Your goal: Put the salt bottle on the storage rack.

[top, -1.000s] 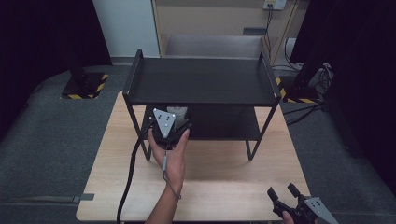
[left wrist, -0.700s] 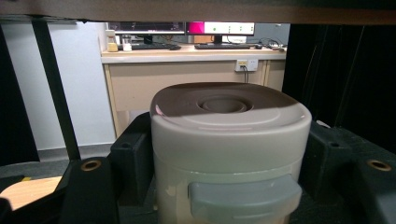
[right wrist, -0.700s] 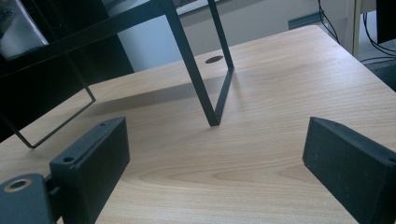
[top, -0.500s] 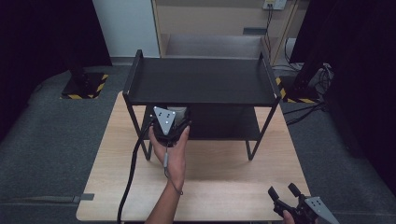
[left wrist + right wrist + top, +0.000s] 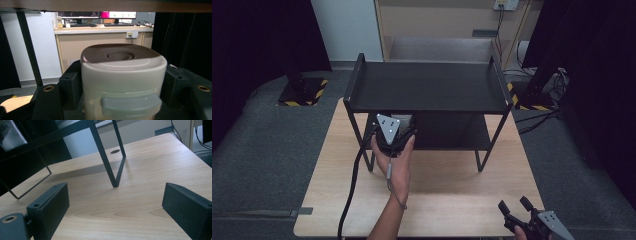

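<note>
A cream lidded container (image 5: 122, 80) with a grey front tab sits between the black jaws of my left gripper (image 5: 122, 100), which is shut on it. From above, my left gripper (image 5: 394, 131) reaches under the top of the black two-tier shelf (image 5: 427, 87), over the left end of its lower tier, and the container (image 5: 404, 121) peeks out past its grey plate. My right gripper (image 5: 518, 209) hovers open at the table's near right corner. In the right gripper view, the right gripper (image 5: 115, 207) has its jaws spread wide above bare wood.
The shelf stands on a wooden table (image 5: 447, 195), and one of its thin legs (image 5: 110, 165) is just ahead of my right gripper. A black cable (image 5: 352, 185) trails from the left gripper. Behind the table are a desk with monitors (image 5: 100, 15) and dark curtains.
My left gripper has pushed forward a little, carrying the container further under the shelf top. The right gripper has barely moved.
</note>
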